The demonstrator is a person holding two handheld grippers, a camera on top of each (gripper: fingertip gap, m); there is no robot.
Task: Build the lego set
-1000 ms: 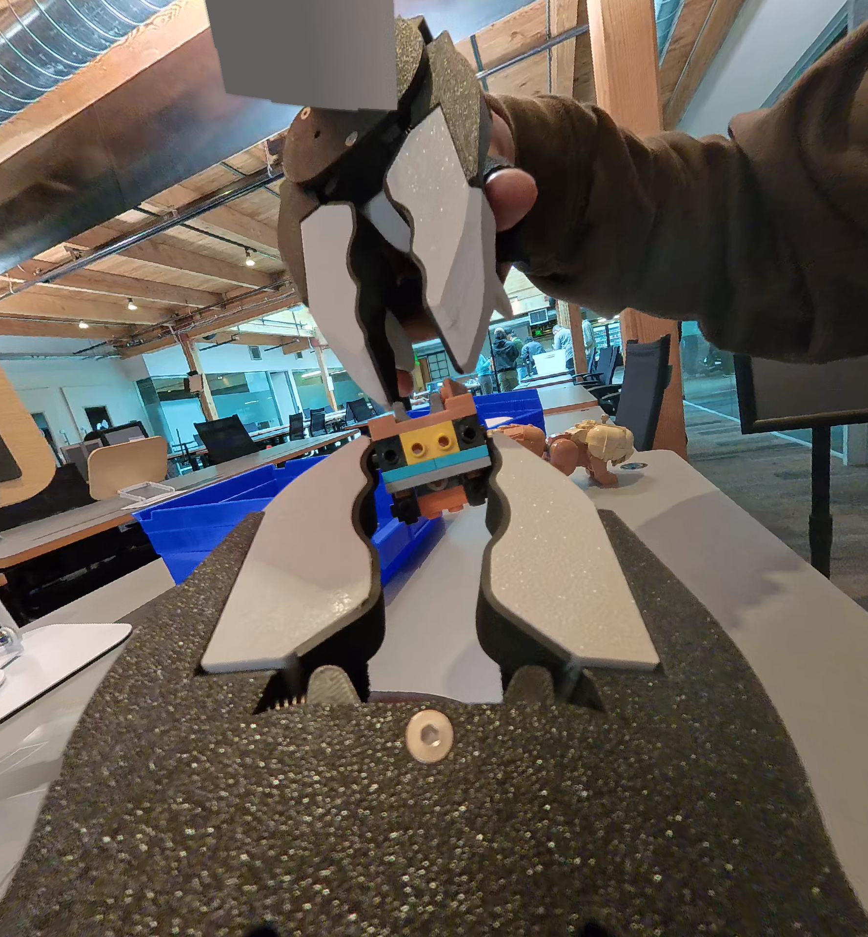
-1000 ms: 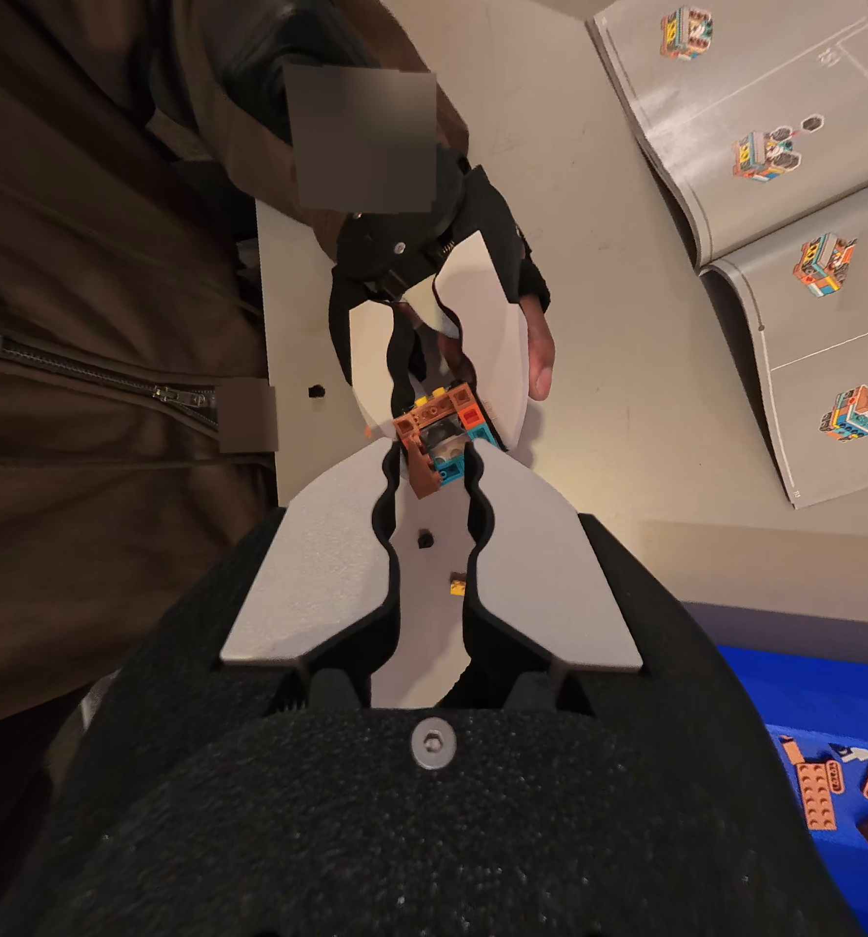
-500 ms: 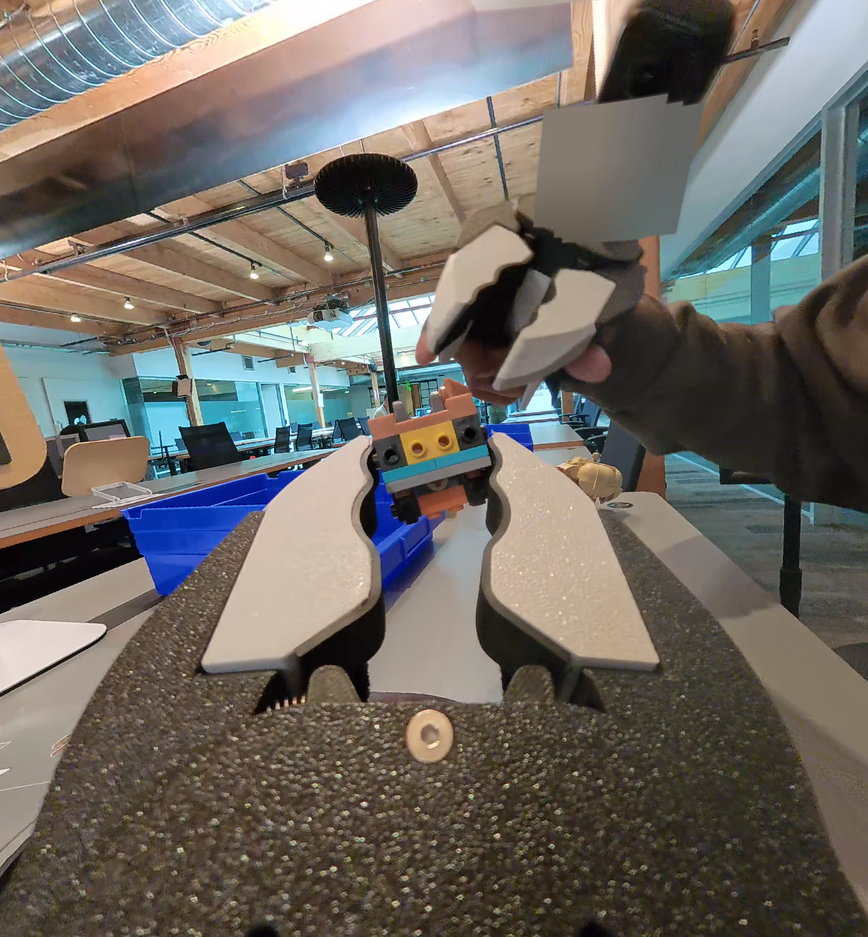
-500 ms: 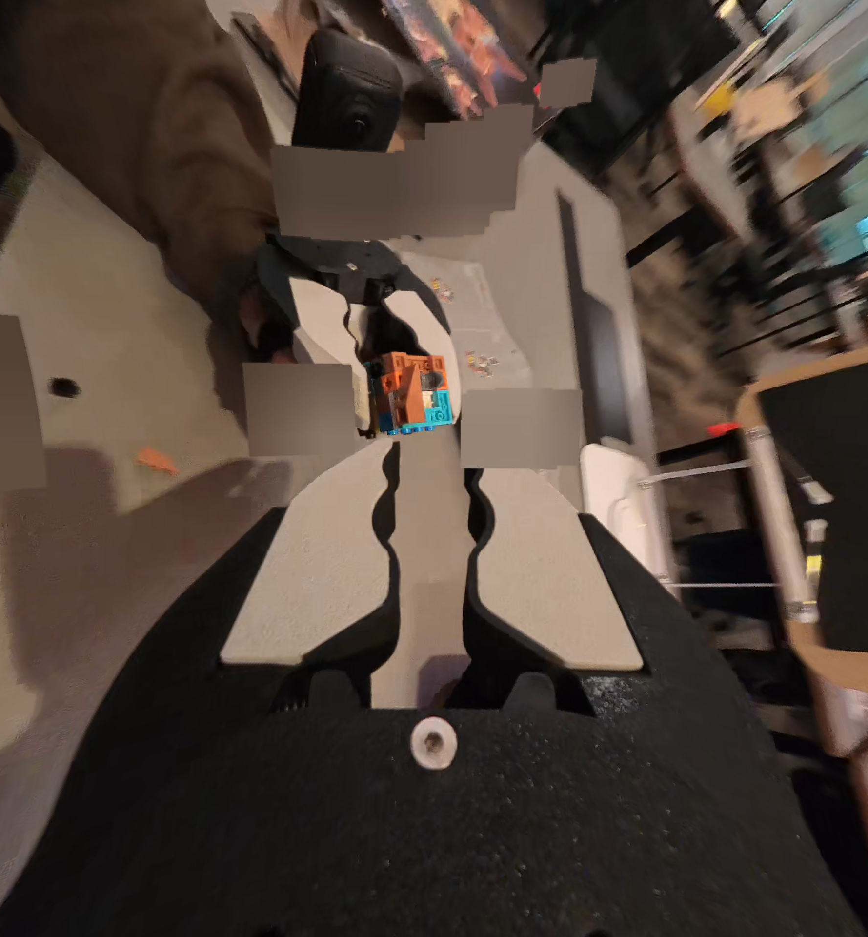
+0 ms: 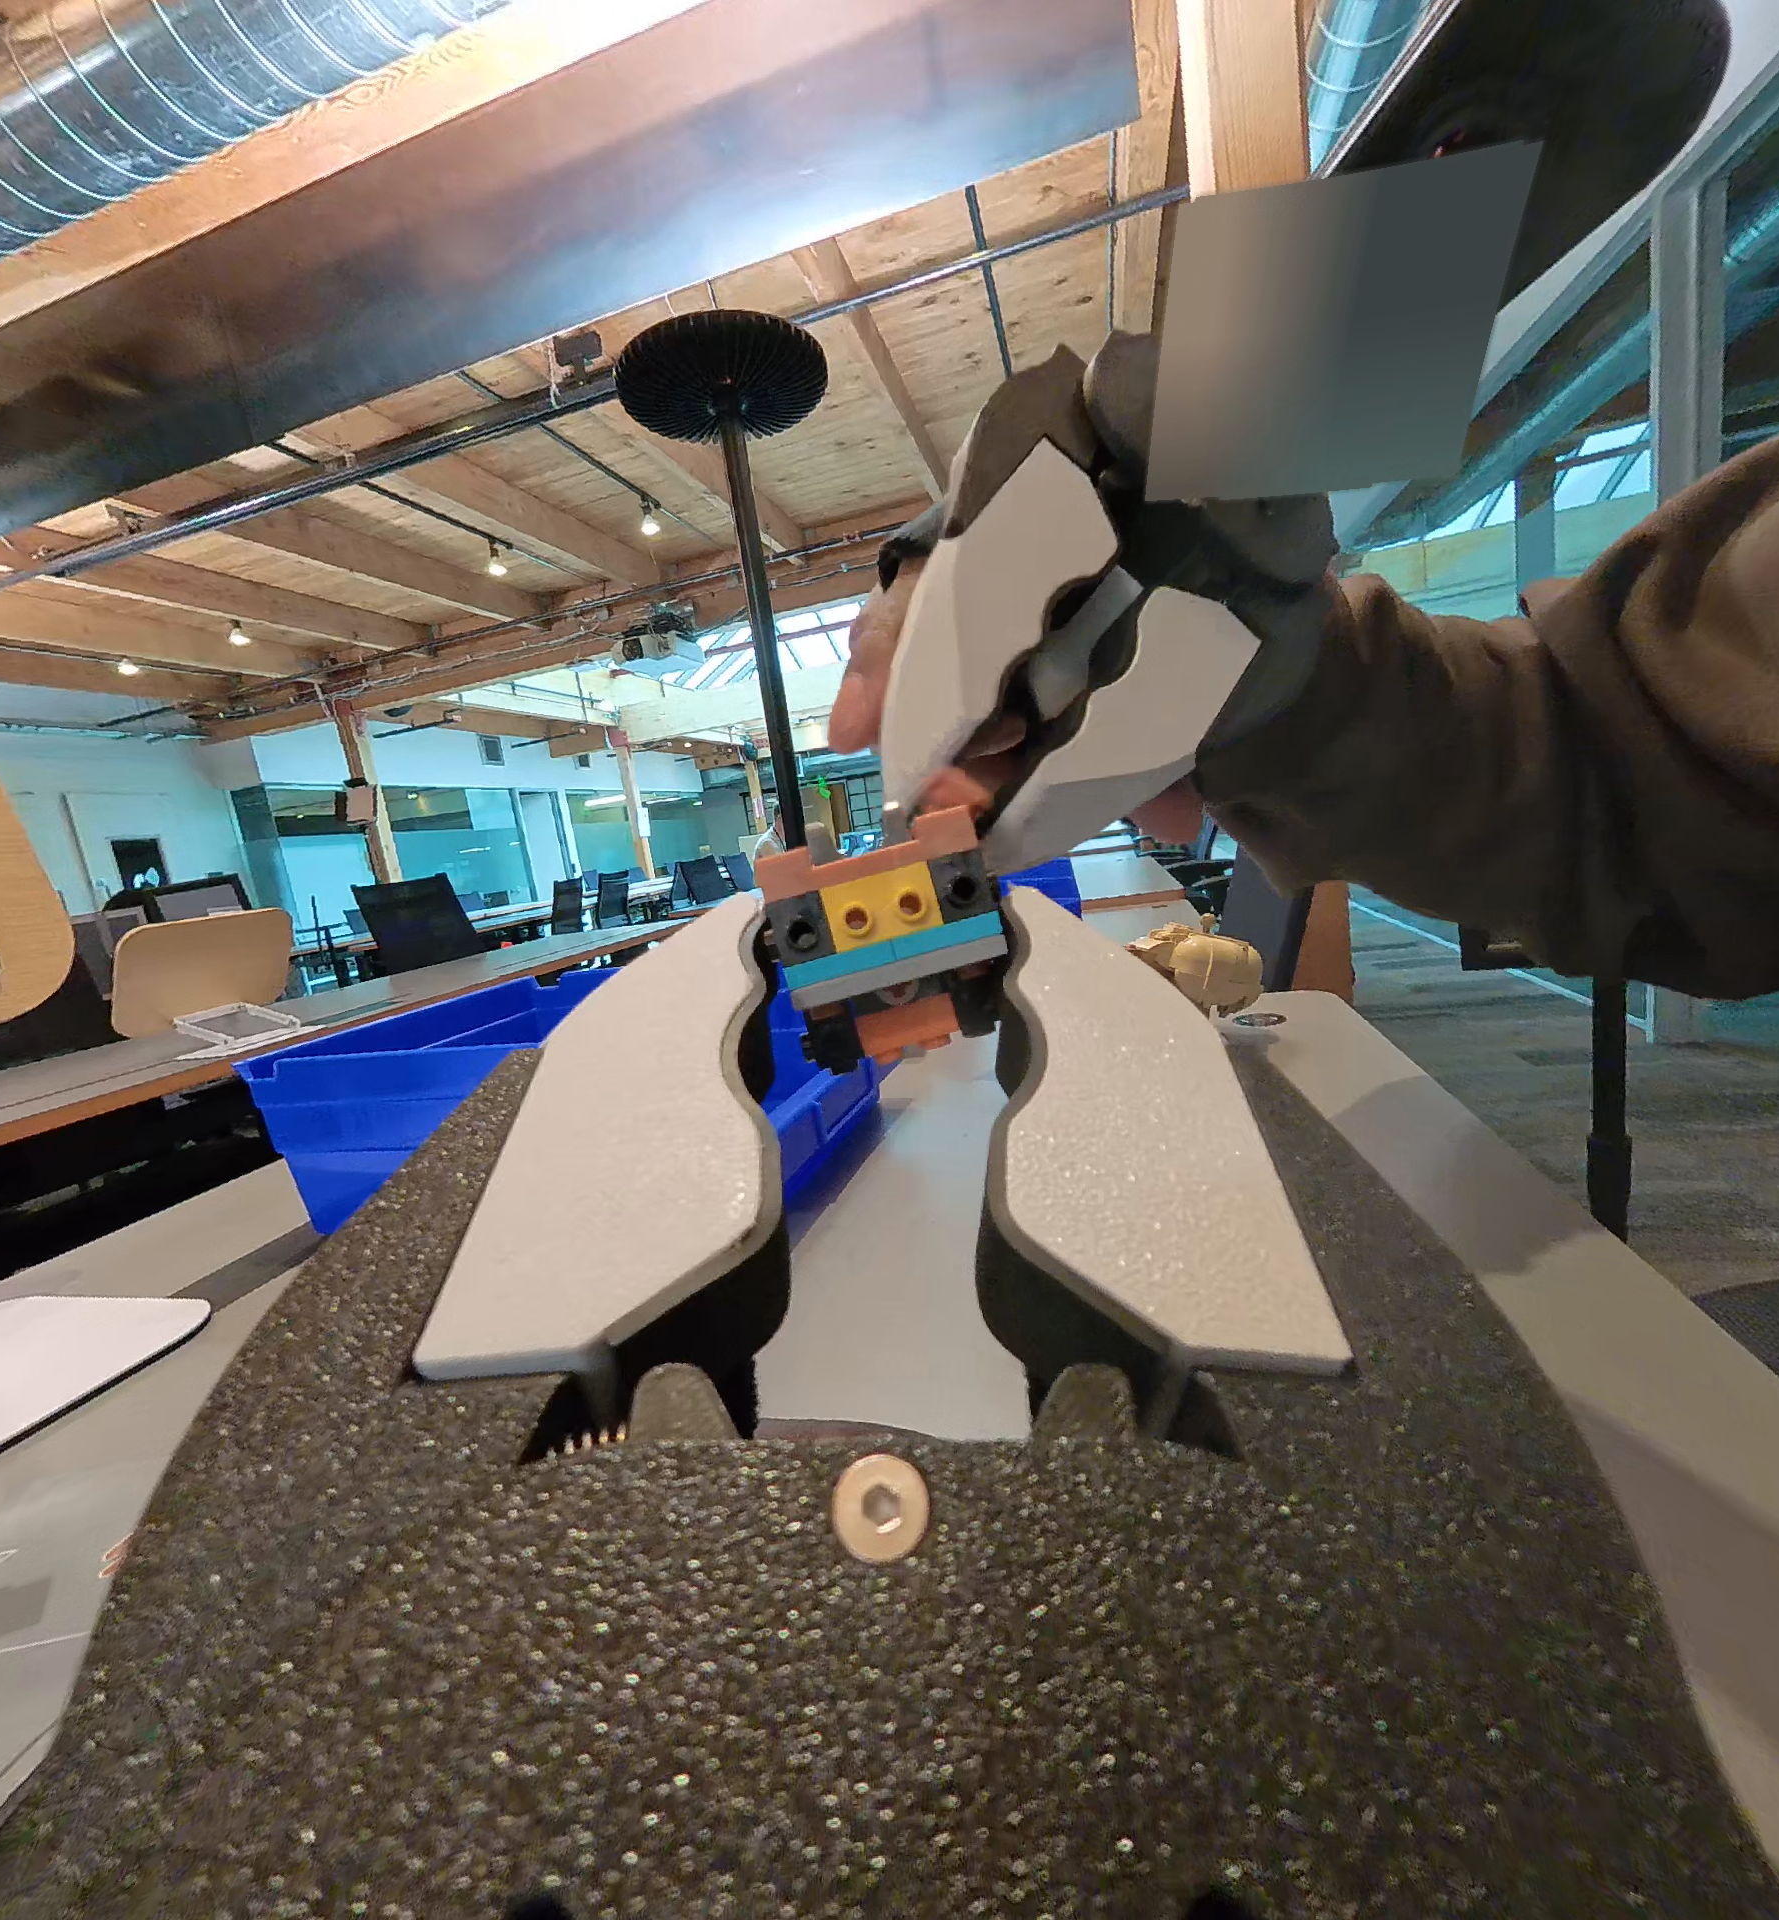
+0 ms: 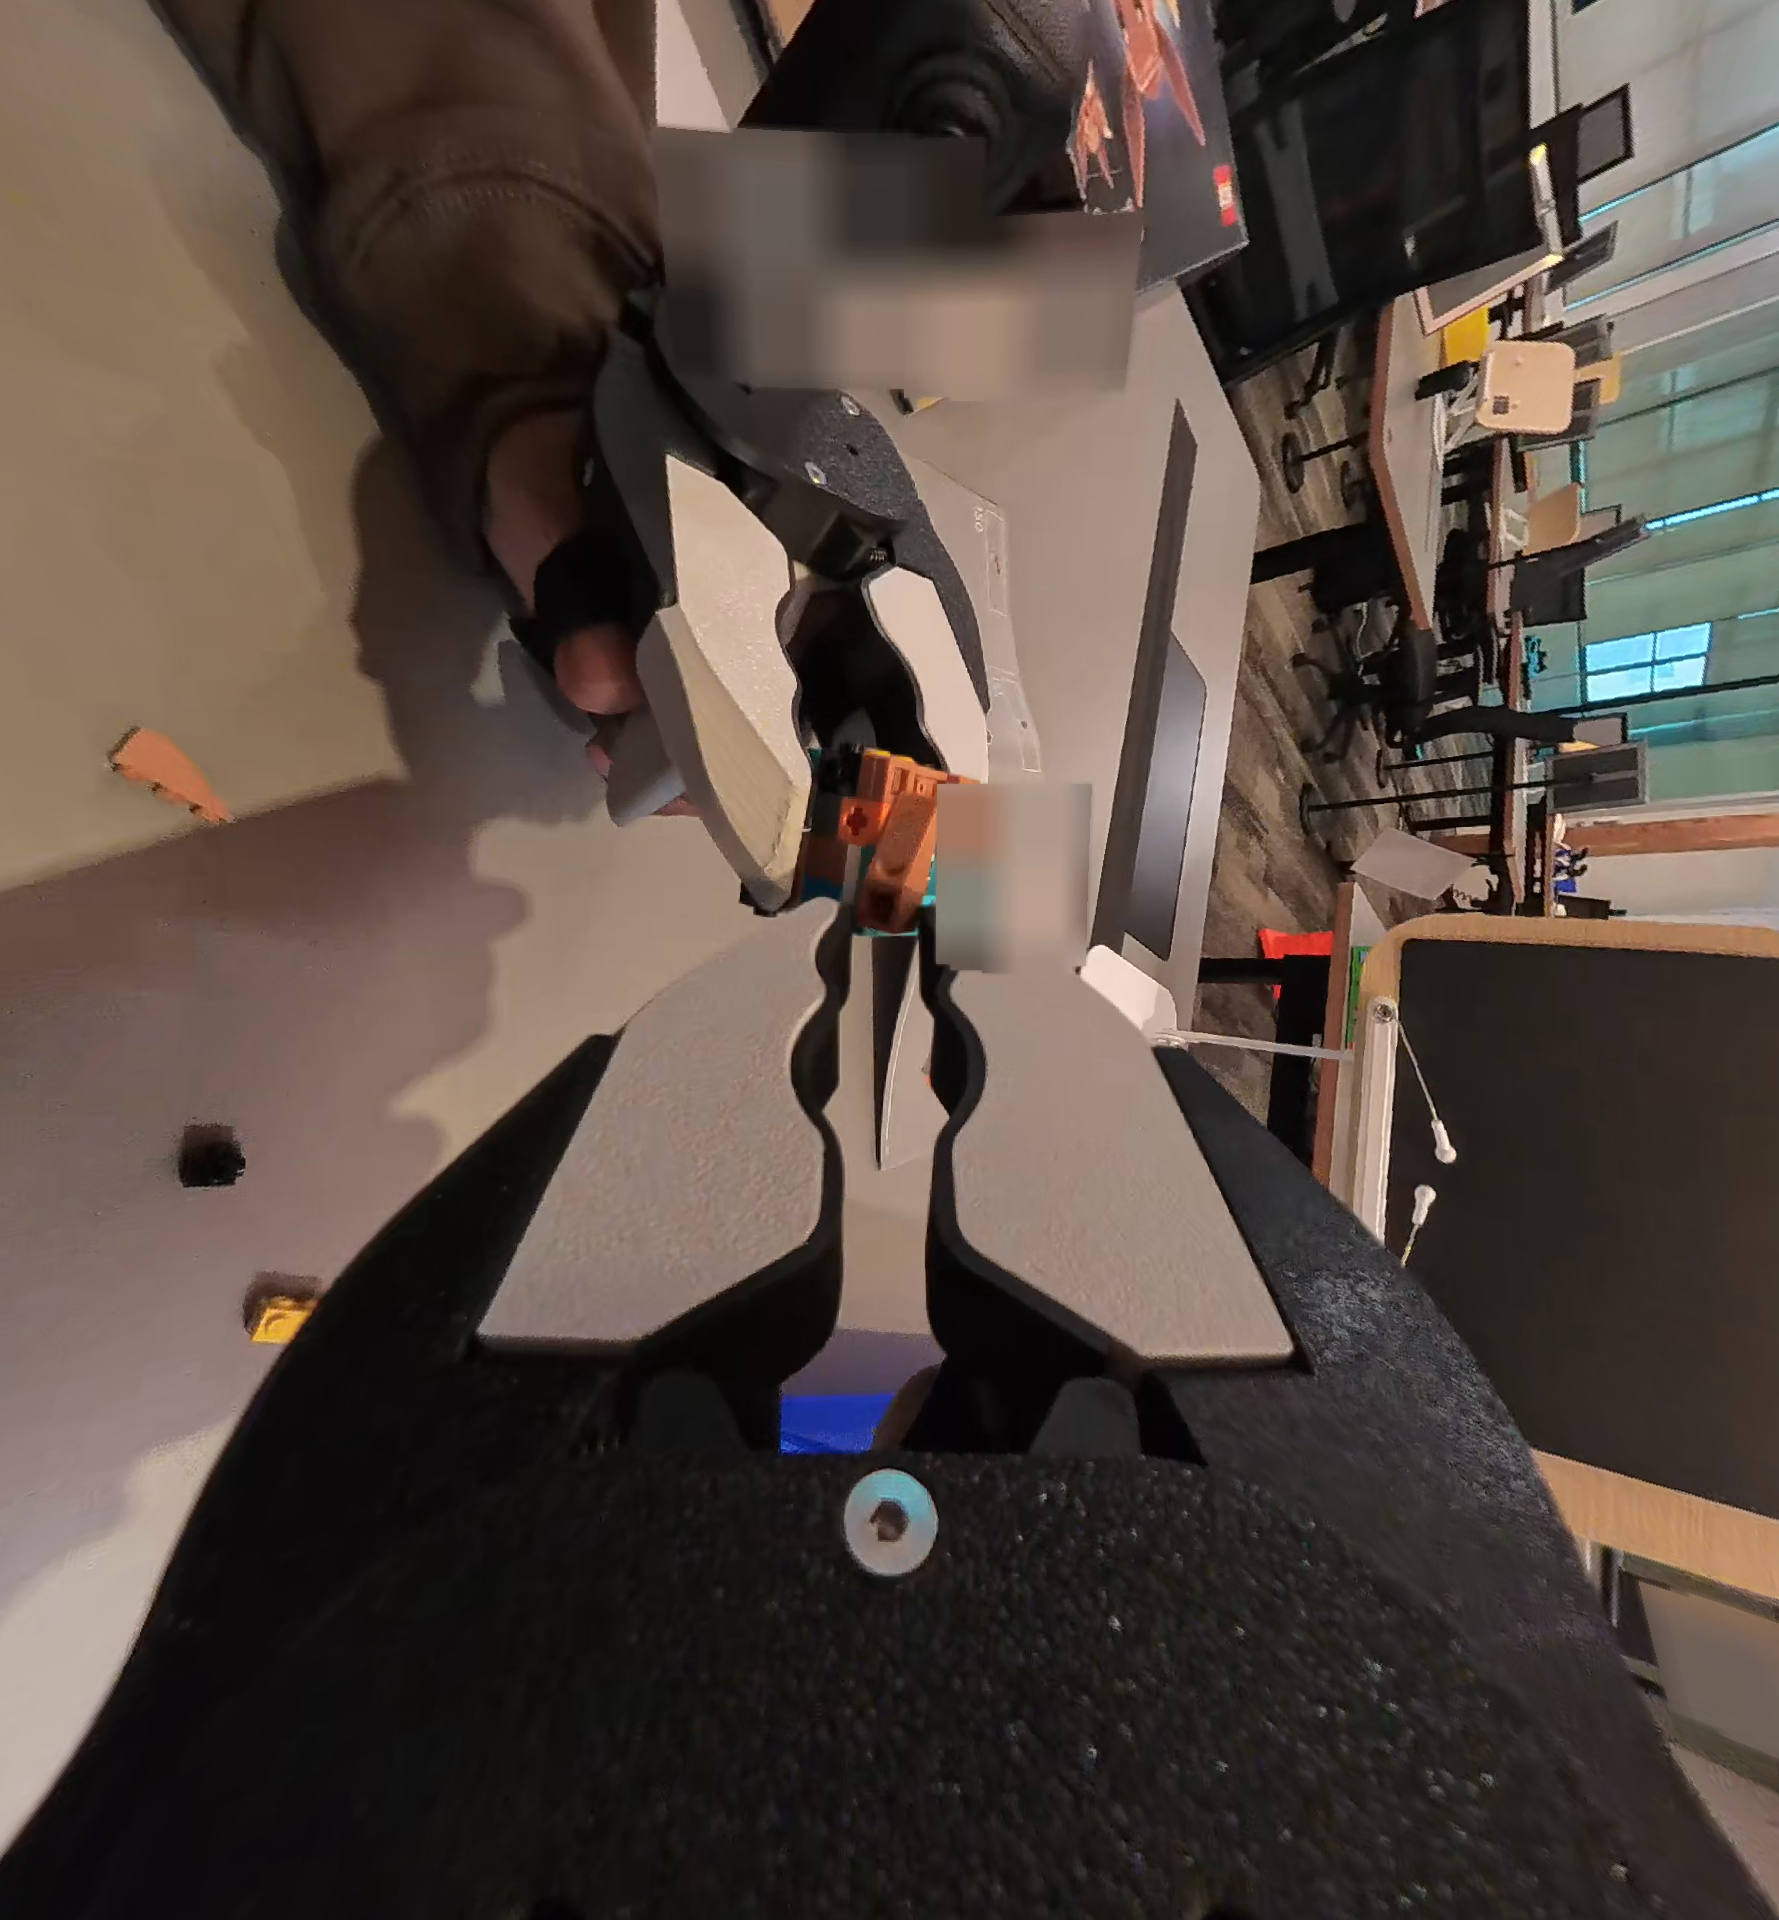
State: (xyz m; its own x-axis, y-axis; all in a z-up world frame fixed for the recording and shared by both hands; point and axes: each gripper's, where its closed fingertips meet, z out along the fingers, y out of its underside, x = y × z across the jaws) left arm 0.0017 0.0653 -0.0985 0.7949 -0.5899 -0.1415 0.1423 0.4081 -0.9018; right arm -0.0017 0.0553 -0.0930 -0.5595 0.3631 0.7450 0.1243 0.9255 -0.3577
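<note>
Returning from farther off, right gripper [image 5: 952, 821], fingertips nearly together, touches the lego model [image 5: 880, 940] clamped in left gripper [image 5: 880, 961].

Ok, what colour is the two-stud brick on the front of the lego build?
Yellow: the two-stud brick on the lego build, clearest in the left wrist view.

open office: wooden beam ceiling [image 5: 511, 312], silver duct [image 5: 137, 114], black chairs [image 5: 417, 920], glass walls [image 5: 1758, 312].

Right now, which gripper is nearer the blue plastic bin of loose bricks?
Left, probably. The left gripper, clamped on the small multicoloured lego model, sits just in front of the blue plastic bin. The right gripper hovers higher, touching the model's top, farther from the bin.
</note>
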